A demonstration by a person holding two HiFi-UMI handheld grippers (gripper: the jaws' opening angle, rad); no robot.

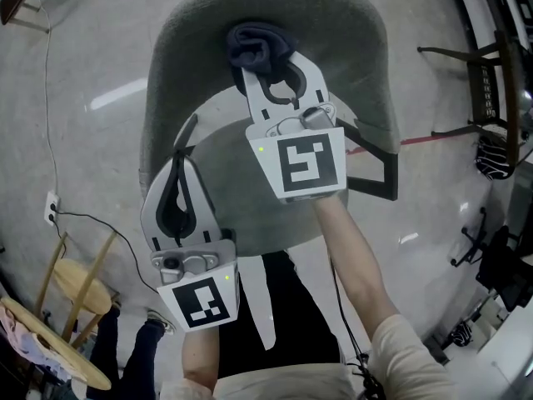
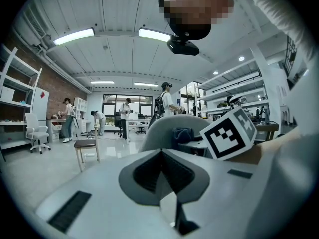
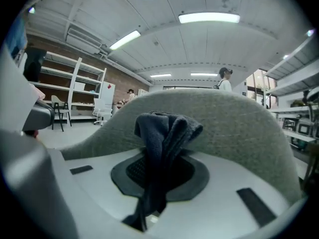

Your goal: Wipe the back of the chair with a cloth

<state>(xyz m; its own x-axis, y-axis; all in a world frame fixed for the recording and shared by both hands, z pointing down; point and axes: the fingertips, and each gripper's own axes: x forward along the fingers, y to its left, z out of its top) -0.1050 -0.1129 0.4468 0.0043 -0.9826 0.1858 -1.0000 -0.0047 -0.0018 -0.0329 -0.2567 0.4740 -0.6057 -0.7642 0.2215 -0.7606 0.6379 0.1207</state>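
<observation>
In the head view the grey upholstered chair (image 1: 350, 32) fills the upper middle of the frame, and its curved back bends around the round seat. The right gripper (image 1: 268, 67) reaches over the seat to the inner side of this back. Its jaws are clenched on a dark blue cloth (image 1: 256, 47). The cloth is bunched into a lump at the fingertips, near the top edge of the back, and it seems to press on the fabric there. In the right gripper view the same cloth stands up between the two jaws, and one end hangs down toward the camera, with the grey back directly behind it.

The left gripper (image 1: 182, 163) is in the lower left of the head view, beside the left edge of the seat and apart from the cloth. Its jaws are closed together and nothing is between them; the left gripper view shows the pads meeting at the tip.

A wooden stool (image 1: 79, 286) stands at the lower left, on the pale shiny floor (image 1: 75, 82)
</observation>
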